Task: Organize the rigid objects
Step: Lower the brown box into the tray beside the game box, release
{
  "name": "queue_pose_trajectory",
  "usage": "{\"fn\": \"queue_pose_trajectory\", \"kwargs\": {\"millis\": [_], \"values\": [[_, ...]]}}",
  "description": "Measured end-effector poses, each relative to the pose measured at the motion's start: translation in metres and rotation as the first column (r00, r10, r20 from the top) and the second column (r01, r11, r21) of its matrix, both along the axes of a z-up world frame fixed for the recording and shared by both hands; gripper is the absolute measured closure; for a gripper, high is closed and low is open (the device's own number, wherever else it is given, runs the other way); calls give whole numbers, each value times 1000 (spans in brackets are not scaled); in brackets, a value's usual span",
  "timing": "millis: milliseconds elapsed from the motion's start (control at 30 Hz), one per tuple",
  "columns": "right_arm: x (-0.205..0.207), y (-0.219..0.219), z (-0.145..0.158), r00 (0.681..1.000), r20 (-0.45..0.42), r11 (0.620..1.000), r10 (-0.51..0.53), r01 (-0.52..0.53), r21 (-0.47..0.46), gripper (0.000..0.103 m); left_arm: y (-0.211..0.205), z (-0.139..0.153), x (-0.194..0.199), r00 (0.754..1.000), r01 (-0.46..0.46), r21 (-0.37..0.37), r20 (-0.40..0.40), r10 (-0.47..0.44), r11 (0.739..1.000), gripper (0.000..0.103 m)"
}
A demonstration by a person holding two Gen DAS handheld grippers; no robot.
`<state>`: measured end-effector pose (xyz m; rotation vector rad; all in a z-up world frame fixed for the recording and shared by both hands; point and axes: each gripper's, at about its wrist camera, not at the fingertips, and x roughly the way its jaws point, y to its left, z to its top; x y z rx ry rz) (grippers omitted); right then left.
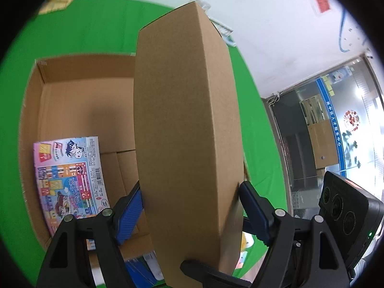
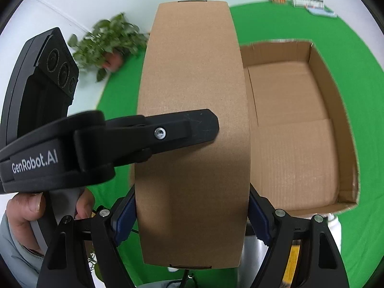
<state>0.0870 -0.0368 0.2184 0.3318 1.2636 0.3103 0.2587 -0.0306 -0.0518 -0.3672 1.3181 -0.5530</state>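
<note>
A flat closed brown cardboard box (image 1: 187,110) stands on edge in the air, and both grippers hold it. The blue pads (image 1: 130,216) of my left gripper (image 1: 189,199) press on its two broad faces. My right gripper (image 2: 192,213) clamps the same box (image 2: 192,168) the same way from the other end. One black finger of the left gripper (image 2: 182,129) crosses the box's narrow face in the right wrist view. Beside and below the box lies a large open carton (image 2: 297,129) on the green cloth (image 2: 355,67). A colourful printed box (image 1: 69,177) lies inside the carton (image 1: 79,100).
A potted plant (image 2: 108,43) stands at the cloth's far left edge. Small packs (image 2: 307,2) sit at the far edge of the cloth. A white bottle (image 2: 334,228) and a silver item stand near the carton's front wall. A hand (image 2: 28,206) grips the left tool's handle.
</note>
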Motion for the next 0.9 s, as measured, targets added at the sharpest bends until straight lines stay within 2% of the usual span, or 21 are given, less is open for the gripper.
{"fn": "queue_pose_trajectory", "kwargs": {"millis": [100, 300, 367, 433, 500, 600, 667, 800, 900], "values": [[14, 5, -22, 999, -40, 1000, 4, -4, 4, 25, 3, -26, 11, 999, -7, 3, -44, 7, 1000, 25], [12, 16, -69, 992, -127, 1000, 12, -8, 29, 25, 14, -78, 14, 987, -23, 28, -160, 27, 999, 24], [13, 21, -77, 991, -136, 1000, 9, -8, 7, 25, 17, -81, 12, 986, -30, 63, -160, 39, 998, 25], [14, 26, -84, 991, -137, 1000, -5, 2, -19, 25, 26, -78, 10, 987, -42, 93, -149, 55, 995, 25], [18, 31, -94, 987, -163, 999, -8, 1, -46, 25, 39, -71, 6, 987, -68, 88, -141, 80, 994, 25], [21, 52, -102, 983, -177, 989, 41, -65, -131, 25, 57, -55, -6, 988, -96, 93, -112, 107, 991, 25], [23, 59, -107, 980, -189, 988, 68, -93, -127, 20, 70, -40, -19, 988, -117, 97, -88, 125, 988, 25], [15, 68, -96, 982, -153, 986, 107, -124, -108, 16, 97, -15, -37, 988, -149, 103, -32, 153, 983, 25], [7, 64, -82, 988, -123, 981, 89, -108, -160, 15, 112, 7, -59, 985, -174, 117, 32, 171, 978, 25]]}}
